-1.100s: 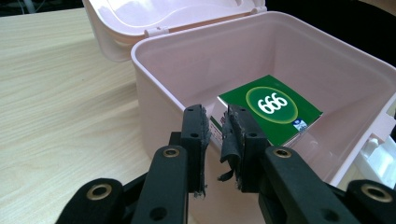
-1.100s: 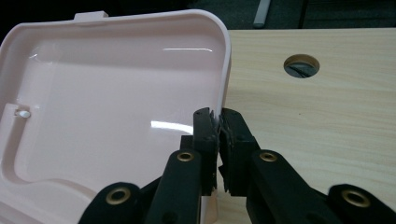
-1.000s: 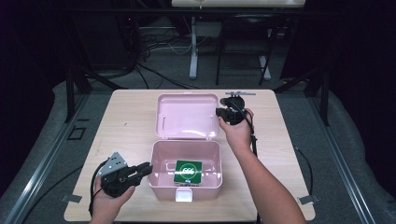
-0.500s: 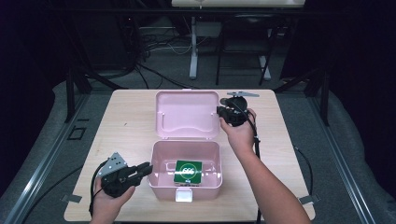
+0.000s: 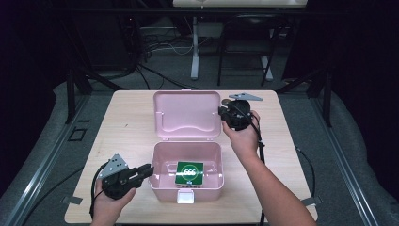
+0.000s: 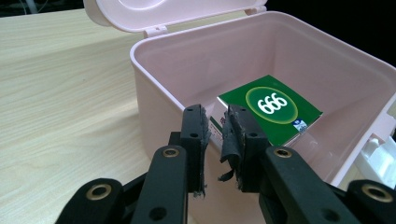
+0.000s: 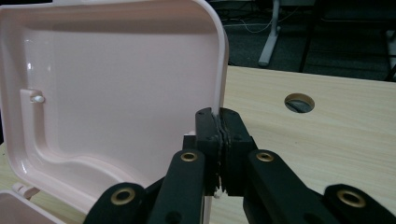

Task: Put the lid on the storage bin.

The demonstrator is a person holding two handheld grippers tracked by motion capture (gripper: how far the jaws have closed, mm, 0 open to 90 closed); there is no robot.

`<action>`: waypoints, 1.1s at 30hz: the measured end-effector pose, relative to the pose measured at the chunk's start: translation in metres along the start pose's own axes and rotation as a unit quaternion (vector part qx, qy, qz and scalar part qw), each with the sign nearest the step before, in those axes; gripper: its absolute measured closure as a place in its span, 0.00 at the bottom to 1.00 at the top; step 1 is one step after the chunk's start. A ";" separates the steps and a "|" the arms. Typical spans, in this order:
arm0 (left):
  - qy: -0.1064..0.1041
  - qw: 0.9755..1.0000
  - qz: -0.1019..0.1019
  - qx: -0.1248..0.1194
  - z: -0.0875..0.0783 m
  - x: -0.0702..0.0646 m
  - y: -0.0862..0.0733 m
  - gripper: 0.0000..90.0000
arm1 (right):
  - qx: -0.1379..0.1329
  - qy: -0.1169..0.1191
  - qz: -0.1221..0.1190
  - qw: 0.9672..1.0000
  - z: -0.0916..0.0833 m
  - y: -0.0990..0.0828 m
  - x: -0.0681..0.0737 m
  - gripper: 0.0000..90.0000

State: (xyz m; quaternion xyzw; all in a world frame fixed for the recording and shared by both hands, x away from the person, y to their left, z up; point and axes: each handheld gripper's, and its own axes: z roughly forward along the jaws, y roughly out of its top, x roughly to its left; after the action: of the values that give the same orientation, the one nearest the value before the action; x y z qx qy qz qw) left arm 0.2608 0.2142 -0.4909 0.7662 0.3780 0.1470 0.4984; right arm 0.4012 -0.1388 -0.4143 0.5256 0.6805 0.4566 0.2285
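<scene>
A pink box (image 5: pixel 160 188) stands open near the table's front, its lid (image 5: pixel 188 113) swung back behind it. Inside lies a green pack (image 5: pixel 189 173) marked 666. My left gripper (image 5: pixel 148 170) sits at the box's left wall, pointing right. In the left gripper view its jaws (image 6: pixel 217 116) stand a narrow gap apart over the wall's rim (image 6: pixel 159 79), shut on it, with the green pack (image 6: pixel 275 107) beyond. My right gripper (image 5: pixel 222 113) is at the lid's right edge. In the right gripper view its pads (image 7: pixel 218 116) are shut on that thin edge of the lid (image 7: pixel 116 84).
A white latch (image 5: pixel 186 197) sits on the box's front wall. A round hole (image 7: pixel 299 102) in the wooden tabletop lies right of the lid. Cables trail from both grippers. Chair and desk legs stand on the dark floor beyond the table's far edge.
My right gripper has shifted slightly right and up at the lid's right edge. The left gripper and the box have stayed where they were.
</scene>
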 end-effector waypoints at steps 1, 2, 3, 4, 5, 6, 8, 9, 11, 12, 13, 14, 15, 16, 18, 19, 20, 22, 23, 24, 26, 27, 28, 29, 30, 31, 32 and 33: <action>0.001 1.000 -0.001 -0.002 0.000 0.000 0.000 0.86 | -0.002 0.001 -0.002 1.000 -0.001 0.000 0.000 0.97; 0.001 1.000 -0.001 -0.002 0.000 0.000 0.000 0.86 | -0.002 0.001 -0.002 1.000 -0.001 0.000 0.000 0.97; 0.001 1.000 -0.003 -0.002 0.000 0.000 0.000 0.86 | -0.004 0.001 -0.005 1.000 -0.004 -0.001 0.001 0.97; 0.001 1.000 -0.002 -0.002 0.000 0.000 0.000 0.86 | -0.007 0.002 -0.007 1.000 -0.005 -0.001 0.001 0.98; 0.001 1.000 -0.002 -0.002 0.000 0.000 0.000 0.86 | -0.008 0.004 -0.009 1.000 -0.007 -0.002 0.002 0.98; 0.001 1.000 -0.002 -0.002 0.000 0.000 0.000 0.86 | -0.013 0.005 -0.009 1.000 -0.008 -0.003 0.002 0.98; 0.001 1.000 -0.002 -0.002 0.000 0.000 0.000 0.86 | -0.014 0.005 -0.009 1.000 -0.010 -0.004 0.002 0.98; 0.003 1.000 -0.002 -0.001 0.000 -0.001 0.000 0.86 | -0.020 0.008 -0.011 1.000 -0.012 -0.006 0.001 0.98; 0.003 1.000 -0.003 -0.001 0.000 -0.001 0.000 0.86 | -0.022 0.010 -0.011 1.000 -0.014 -0.006 0.002 0.98; 0.004 1.000 -0.003 -0.001 0.000 -0.001 0.000 0.86 | -0.023 0.009 -0.013 1.000 -0.015 -0.006 0.002 0.98; 0.002 1.000 -0.004 -0.003 0.000 -0.001 -0.001 0.86 | -0.024 0.010 -0.015 1.000 -0.016 -0.006 0.003 0.98; 0.004 1.000 -0.003 -0.001 0.000 -0.001 0.000 0.86 | -0.025 0.010 -0.016 1.000 -0.017 -0.007 0.003 0.98; 0.004 1.000 -0.003 -0.001 0.000 -0.001 0.000 0.86 | -0.025 0.011 -0.018 0.999 -0.017 -0.007 0.003 0.98; 0.003 1.000 -0.003 -0.001 0.000 -0.001 0.000 0.86 | -0.025 0.011 -0.018 0.999 -0.018 -0.007 0.003 0.98; 0.004 1.000 -0.003 -0.001 0.000 -0.001 0.000 0.86 | -0.028 0.013 -0.018 0.999 -0.020 -0.008 0.004 0.98; 0.003 1.000 -0.003 -0.001 0.000 -0.001 0.000 0.86 | -0.029 0.013 -0.019 0.999 -0.021 -0.008 0.004 0.98; 0.003 1.000 -0.004 -0.003 0.000 -0.001 -0.001 0.86 | -0.030 0.014 -0.021 0.999 -0.022 -0.009 0.004 0.98; 0.003 1.000 -0.003 0.000 0.000 -0.001 0.000 0.86 | -0.032 0.014 -0.021 0.999 -0.023 -0.009 0.005 0.98; 0.003 1.000 -0.003 0.000 0.000 -0.001 0.000 0.86 | -0.034 0.014 -0.023 0.999 -0.024 -0.010 0.005 0.98; 0.003 1.000 -0.003 0.001 0.000 -0.001 0.000 0.86 | -0.036 0.016 -0.023 0.999 -0.025 -0.010 0.005 0.98; 0.003 1.000 -0.003 0.001 0.000 -0.001 0.000 0.86 | -0.038 0.017 -0.022 0.999 -0.027 -0.011 0.006 0.98; 0.003 1.000 -0.003 0.001 0.000 -0.001 0.000 0.86 | -0.040 0.018 -0.023 0.999 -0.028 -0.012 0.006 0.98; 0.003 1.000 -0.003 0.001 0.000 -0.001 0.000 0.86 | -0.040 0.018 -0.025 0.999 -0.029 -0.013 0.006 0.98; 0.004 1.000 -0.003 0.001 0.000 -0.001 0.000 0.86 | -0.041 0.018 -0.026 0.999 -0.029 -0.013 0.006 0.98; 0.004 1.000 -0.002 0.001 0.000 -0.001 0.000 0.86 | -0.042 0.018 -0.029 0.999 -0.031 -0.013 0.007 0.98; 0.004 1.000 -0.002 0.001 0.000 -0.001 0.000 0.86 | -0.043 0.018 -0.030 0.998 -0.031 -0.013 0.008 0.98; 0.004 1.000 -0.002 0.001 0.000 -0.001 0.000 0.86 | -0.044 0.016 -0.033 0.998 -0.032 -0.014 0.008 0.98; 0.004 1.000 -0.002 0.001 0.000 -0.001 0.000 0.86 | -0.044 0.016 -0.033 0.998 -0.033 -0.014 0.009 0.98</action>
State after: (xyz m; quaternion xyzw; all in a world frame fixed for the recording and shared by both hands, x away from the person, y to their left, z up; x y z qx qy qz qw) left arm 0.2596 0.2136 -0.4907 0.7654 0.3818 0.1487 0.4962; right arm 0.3650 -0.1438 -0.4090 0.4846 0.6803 0.4869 0.2553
